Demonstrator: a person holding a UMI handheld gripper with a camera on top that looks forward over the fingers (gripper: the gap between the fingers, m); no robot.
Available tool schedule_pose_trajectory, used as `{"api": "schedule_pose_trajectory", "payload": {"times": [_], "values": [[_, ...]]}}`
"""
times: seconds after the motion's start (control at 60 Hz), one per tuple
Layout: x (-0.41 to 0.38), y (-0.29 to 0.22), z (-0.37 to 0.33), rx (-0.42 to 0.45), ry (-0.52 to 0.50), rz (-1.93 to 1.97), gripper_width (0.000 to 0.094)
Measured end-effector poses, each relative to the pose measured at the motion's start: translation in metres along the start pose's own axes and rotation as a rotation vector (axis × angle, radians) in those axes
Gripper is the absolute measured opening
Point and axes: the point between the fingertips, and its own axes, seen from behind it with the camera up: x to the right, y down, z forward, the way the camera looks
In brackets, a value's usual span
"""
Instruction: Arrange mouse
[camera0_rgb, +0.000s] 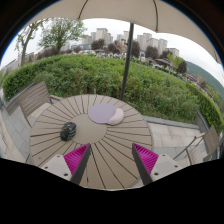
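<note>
The mouse (68, 131) lies dark and rounded on the slatted round table (120, 160), at about ten o'clock from my gripper (111, 160) and a little beyond the left finger, clear of both. Near it, at about twelve o'clock and slightly further out, sits a pale round mat (103, 114), which I take to be where the mouse belongs, since the two lie apart. My fingers are spread wide with nothing between them, the pink pads (76, 157) facing each other over bare slats; I judge I hold them so to come down around the mouse.

A parasol pole (128, 60) rises past the table's far edge. Chairs (33, 100) stand at nine o'clock and three o'clock, both partly cut off. The mouse's buttons and any cable are too small to make out.
</note>
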Motion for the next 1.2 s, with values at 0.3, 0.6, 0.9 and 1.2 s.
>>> {"api": "schedule_pose_trajectory", "payload": {"times": [0.3, 0.6, 0.9, 1.2], "values": [[-0.071, 0.000, 0.000, 0.023, -0.123, -0.047, 0.0852], [-0.160, 0.013, 0.006, 0.036, -0.253, -0.111, 0.0853], [-0.219, 0.028, 0.053, 0.041, -0.317, -0.113, 0.0853], [-0.242, 0.030, 0.144, 0.046, -0.280, -0.085, 0.0859]]}}
